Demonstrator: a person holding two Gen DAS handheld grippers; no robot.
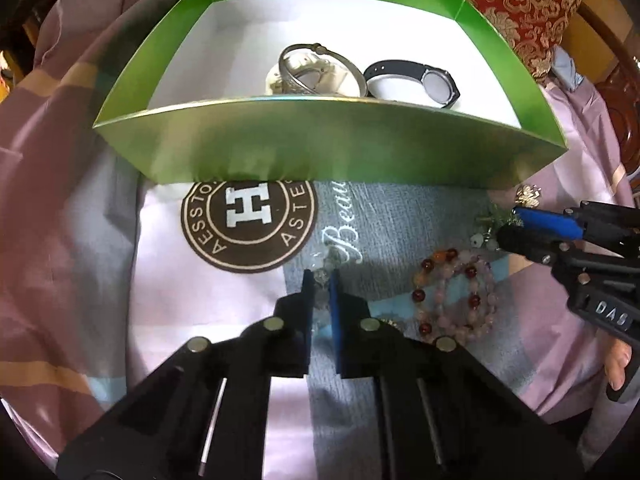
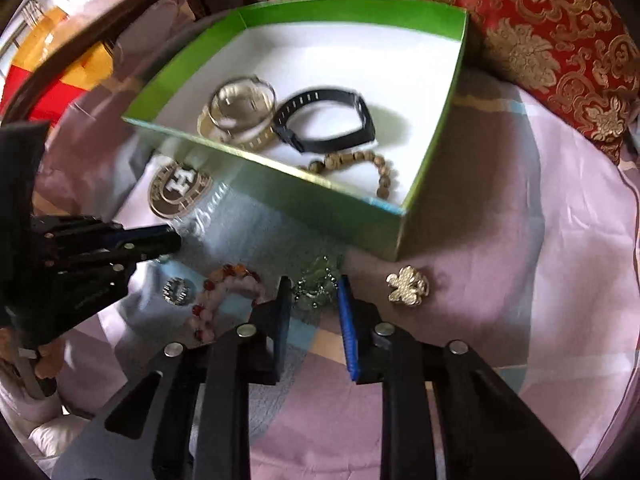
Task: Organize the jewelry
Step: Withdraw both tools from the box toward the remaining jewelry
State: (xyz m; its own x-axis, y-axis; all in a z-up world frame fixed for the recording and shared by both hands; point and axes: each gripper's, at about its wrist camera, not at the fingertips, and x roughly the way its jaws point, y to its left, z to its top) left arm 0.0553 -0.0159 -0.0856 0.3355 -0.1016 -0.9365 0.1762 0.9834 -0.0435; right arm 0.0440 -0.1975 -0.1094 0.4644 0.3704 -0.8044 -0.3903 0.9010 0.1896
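Note:
A green box (image 1: 320,140) with a white floor holds a silver bangle (image 1: 316,68) over a pale watch, and a black watch (image 1: 420,80). In the right wrist view a wooden bead bracelet (image 2: 360,164) also lies in the box (image 2: 320,208). My left gripper (image 1: 321,280) is shut on a clear bead piece (image 1: 320,276) on the cloth in front of the box. My right gripper (image 2: 314,292) is open, its fingers either side of a green bead cluster (image 2: 316,284). A pink and red bead bracelet (image 1: 456,296) lies between the two grippers.
A gold flower brooch (image 2: 408,284) lies right of my right gripper, near the box corner. A small silver piece (image 2: 176,290) sits left of the pink bracelet (image 2: 228,292). Lilac patterned cloth (image 1: 80,240) covers the surface. A red and gold cushion (image 2: 540,40) stands behind the box.

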